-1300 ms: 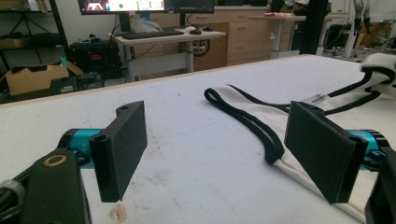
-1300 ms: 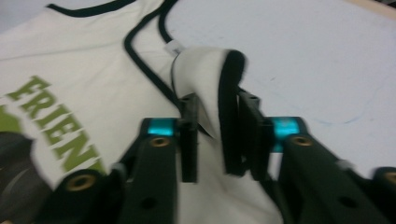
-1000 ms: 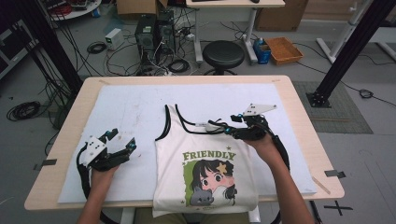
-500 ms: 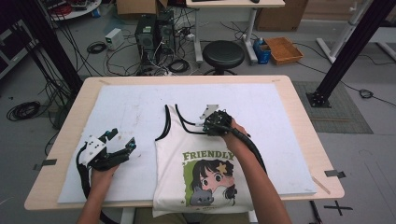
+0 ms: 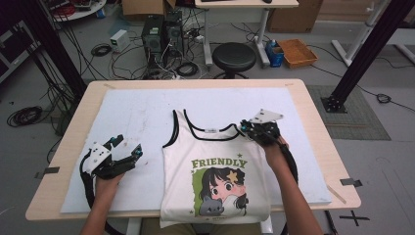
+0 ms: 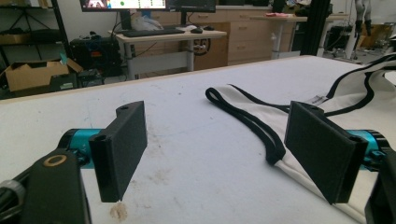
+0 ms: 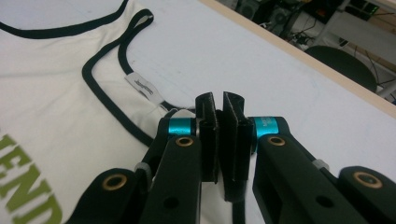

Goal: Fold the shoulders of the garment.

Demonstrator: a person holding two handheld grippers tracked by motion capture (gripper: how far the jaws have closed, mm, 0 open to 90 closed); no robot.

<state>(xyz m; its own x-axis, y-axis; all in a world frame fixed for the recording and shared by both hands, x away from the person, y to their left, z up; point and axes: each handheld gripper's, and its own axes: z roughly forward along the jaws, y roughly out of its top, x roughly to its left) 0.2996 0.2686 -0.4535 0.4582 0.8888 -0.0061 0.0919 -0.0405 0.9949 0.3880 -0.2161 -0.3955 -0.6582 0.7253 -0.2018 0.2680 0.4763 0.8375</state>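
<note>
Lying flat near the person's edge of the table [image 5: 313, 105], the tank top [image 5: 215, 176] shows its cartoon print face up on a white mat [image 5: 147, 110]. High view: left tongs [image 5: 131, 152] sit on the mat just beside the top's left side, apart from the cloth. Right tongs [image 5: 243, 127] are at the top's right shoulder strap.

Left gripper view: left tongs [image 6: 224, 149] spread wide, nothing between them; bare mat under them, the black-trimmed strap [image 6: 254, 126] passing in front of the right-hand jaw.

Right gripper view: right tongs [image 7: 223, 105] nearly closed, a thin slit between the pads. Black trim runs under them; cannot tell whether cloth is pinched. Neck label [image 7: 144, 87] lies just beside.
</note>
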